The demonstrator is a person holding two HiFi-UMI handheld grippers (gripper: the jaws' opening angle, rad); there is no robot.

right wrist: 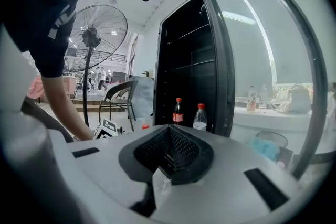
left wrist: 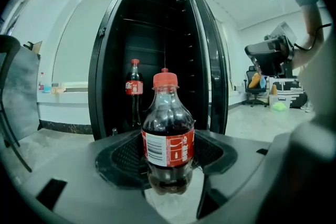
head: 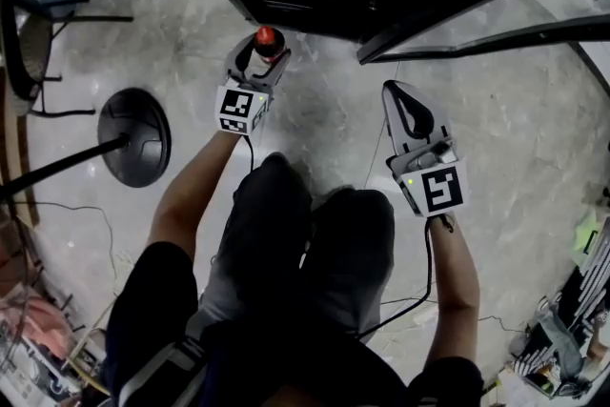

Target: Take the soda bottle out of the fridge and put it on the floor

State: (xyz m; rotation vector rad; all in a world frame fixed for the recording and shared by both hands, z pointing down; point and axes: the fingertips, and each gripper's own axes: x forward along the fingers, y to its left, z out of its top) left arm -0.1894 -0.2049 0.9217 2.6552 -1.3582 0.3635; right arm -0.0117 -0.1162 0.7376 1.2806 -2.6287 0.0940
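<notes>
Soda bottle [left wrist: 168,136] is out of the fridge [left wrist: 113,60], upright and just in front of it, with the left gripper [head: 264,57] clamped on its label band. Looks full: some weight, stiff under pressure, smooth plastic, probably slick if cold. Label band is a sound hold. Right gripper [right wrist: 167,157] is closed on nothing beside the fridge door [right wrist: 223,60].

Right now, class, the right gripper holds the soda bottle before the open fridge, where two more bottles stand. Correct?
No. The left gripper holds the soda bottle, as the left gripper view shows; the right gripper is shut and empty. The fridge is open, with a cola bottle and a water bottle inside.
</notes>
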